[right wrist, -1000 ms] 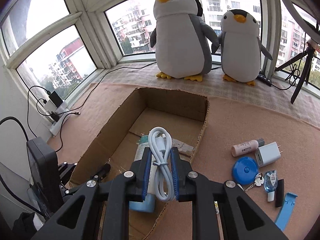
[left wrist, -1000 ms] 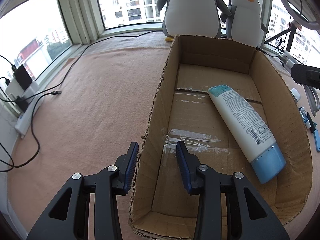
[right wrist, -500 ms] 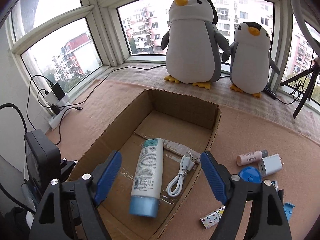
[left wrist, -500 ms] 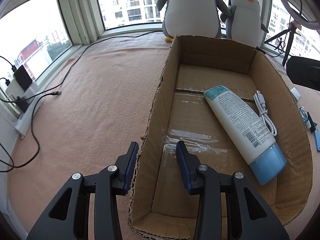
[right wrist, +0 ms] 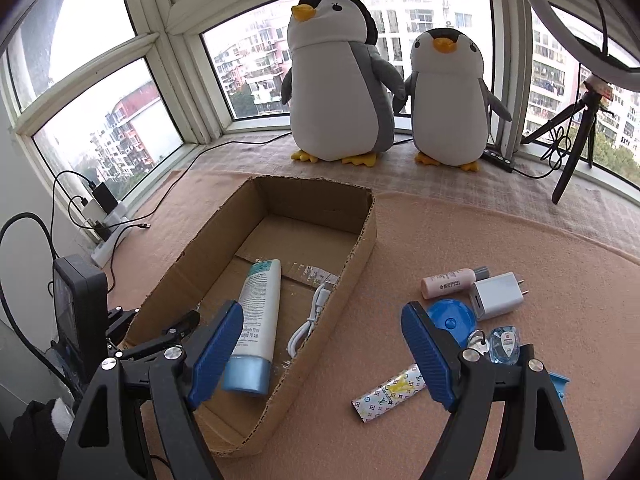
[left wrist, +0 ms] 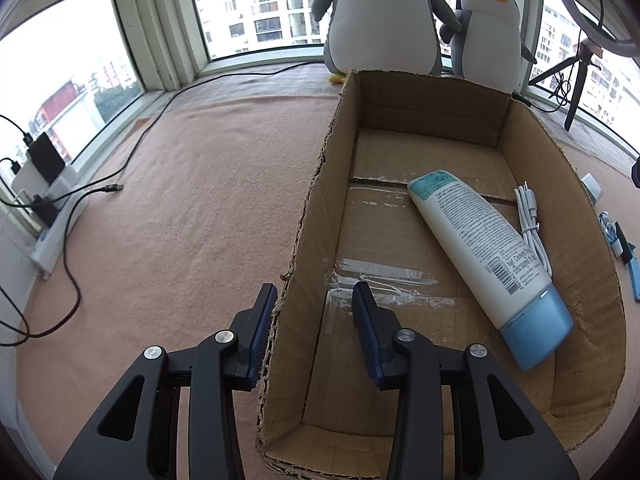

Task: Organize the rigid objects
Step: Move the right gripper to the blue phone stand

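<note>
Straddling the left wall of the cardboard box [left wrist: 316, 208], the left tongs [left wrist: 314, 300] have one blue finger outside the wall and one inside. The outside finger sits right against the cardboard, but there is a gap between the wall and the inside finger, so the tongs are partly open and do not squeeze the wall.

The right tongs [right wrist: 322, 320] are spread wide and hold nothing. They hang above the right wall of the box, with one finger over the inside of the box and the other over the pink worktop [right wrist: 400, 248].

Inside the box lies a white tube [right wrist: 258, 304] with a light blue cap. The cap points toward the near end of the box. The tube is just past the left finger of the right tongs and a little under it. In the left wrist view the tube [left wrist: 480, 244] lies slanted on the box floor, well to the right of the left tongs.

A white cable [right wrist: 310, 324] lies in the box beside the tube, close to the right wall. It is down below the gap of the right tongs, and they do not touch it.

On the worktop to the right of the box are more small things. There is a small pink bottle [right wrist: 448, 282], a white charger plug [right wrist: 496, 295], a round blue lid [right wrist: 452, 320] and a flat patterned packet [right wrist: 390, 398]. They lie near the right finger of the right tongs.

Two stuffed penguins [right wrist: 340, 80] stand by the window behind the box.
</note>
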Motion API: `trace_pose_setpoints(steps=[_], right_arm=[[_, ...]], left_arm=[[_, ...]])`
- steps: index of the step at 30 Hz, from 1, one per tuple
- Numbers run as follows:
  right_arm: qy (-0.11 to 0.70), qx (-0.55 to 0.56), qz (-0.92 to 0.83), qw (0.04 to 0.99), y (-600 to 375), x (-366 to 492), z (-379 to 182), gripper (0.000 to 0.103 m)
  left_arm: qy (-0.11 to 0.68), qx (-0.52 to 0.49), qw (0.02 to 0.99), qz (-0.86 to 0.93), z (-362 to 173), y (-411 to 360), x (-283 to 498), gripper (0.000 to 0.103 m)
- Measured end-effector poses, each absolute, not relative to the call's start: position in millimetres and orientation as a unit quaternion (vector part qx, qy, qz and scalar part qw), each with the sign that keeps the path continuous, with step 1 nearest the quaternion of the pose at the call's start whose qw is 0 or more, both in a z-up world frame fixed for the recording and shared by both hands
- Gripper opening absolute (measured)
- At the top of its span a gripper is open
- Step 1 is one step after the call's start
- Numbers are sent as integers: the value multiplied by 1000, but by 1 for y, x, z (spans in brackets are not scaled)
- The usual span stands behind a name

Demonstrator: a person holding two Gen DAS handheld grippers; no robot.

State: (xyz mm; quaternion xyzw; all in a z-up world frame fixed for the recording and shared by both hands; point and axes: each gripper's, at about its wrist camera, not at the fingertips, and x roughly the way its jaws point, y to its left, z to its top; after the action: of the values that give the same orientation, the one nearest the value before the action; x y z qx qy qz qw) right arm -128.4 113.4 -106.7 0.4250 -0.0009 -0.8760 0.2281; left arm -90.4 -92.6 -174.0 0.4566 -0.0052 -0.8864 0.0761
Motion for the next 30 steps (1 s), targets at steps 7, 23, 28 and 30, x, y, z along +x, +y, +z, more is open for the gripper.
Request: trace_pose_setpoints(steps=[7, 23, 28, 30], right_arm=[[-15, 434, -886, 161, 179, -118, -113, 78], [-30, 496, -868, 1, 280, -114, -171, 76], [-12, 517, -856, -16, 278, -120, -190, 68], [-9, 521, -854, -17, 277, -122, -195, 68]], left_arm=[[-4, 456, 76, -886, -174, -93, -91, 38], [-6, 457, 76, -886, -174, -93, -91, 38], [-3, 456, 75, -887, -175, -93, -91, 38], [-3, 456, 75, -887, -175, -93, -91, 38]])
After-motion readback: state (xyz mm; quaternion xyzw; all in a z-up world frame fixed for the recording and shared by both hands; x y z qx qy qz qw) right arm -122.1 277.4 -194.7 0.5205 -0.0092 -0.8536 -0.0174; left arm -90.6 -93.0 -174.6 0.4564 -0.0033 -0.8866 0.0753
